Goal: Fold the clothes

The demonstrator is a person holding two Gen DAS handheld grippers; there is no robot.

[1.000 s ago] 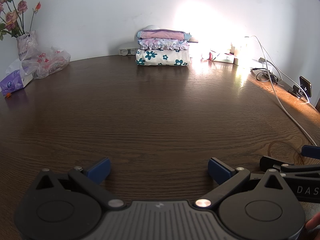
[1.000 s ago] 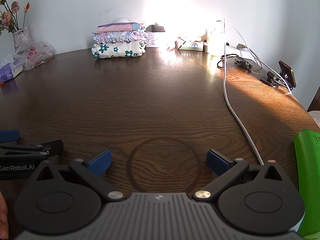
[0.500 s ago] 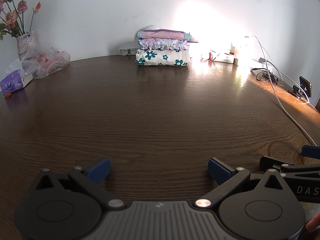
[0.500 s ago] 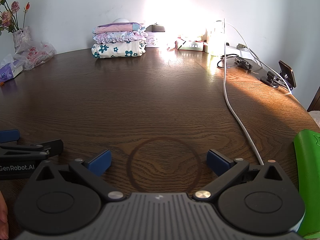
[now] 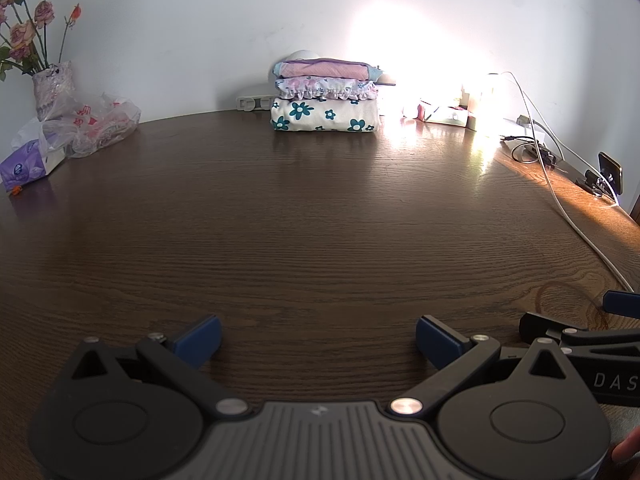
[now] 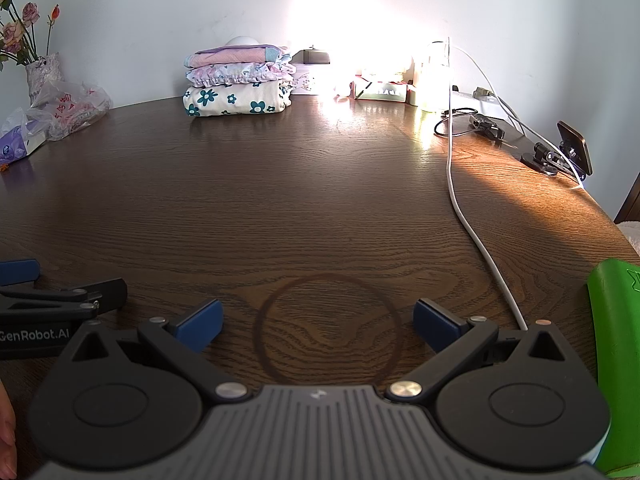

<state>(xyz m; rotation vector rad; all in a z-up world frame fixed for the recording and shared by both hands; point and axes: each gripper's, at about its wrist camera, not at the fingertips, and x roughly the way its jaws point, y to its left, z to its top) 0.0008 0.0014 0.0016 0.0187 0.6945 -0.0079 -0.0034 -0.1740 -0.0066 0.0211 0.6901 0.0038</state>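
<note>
A stack of three folded clothes (image 5: pixel 325 101) sits at the far edge of the dark wooden table (image 5: pixel 320 220): a floral white piece under a frilled one and a pink one. It also shows in the right wrist view (image 6: pixel 237 80). My left gripper (image 5: pixel 318 338) is open and empty, low over the near table. My right gripper (image 6: pixel 318 322) is open and empty beside it, above a ring stain (image 6: pixel 328 328). Each gripper shows at the edge of the other's view.
A vase of roses (image 5: pixel 48 80), a plastic bag (image 5: pixel 92 124) and a tissue pack (image 5: pixel 28 162) stand far left. A white cable (image 6: pixel 464 208), chargers and a phone on a stand (image 6: pixel 572 148) lie at right. A green object (image 6: pixel 616 360) is near right.
</note>
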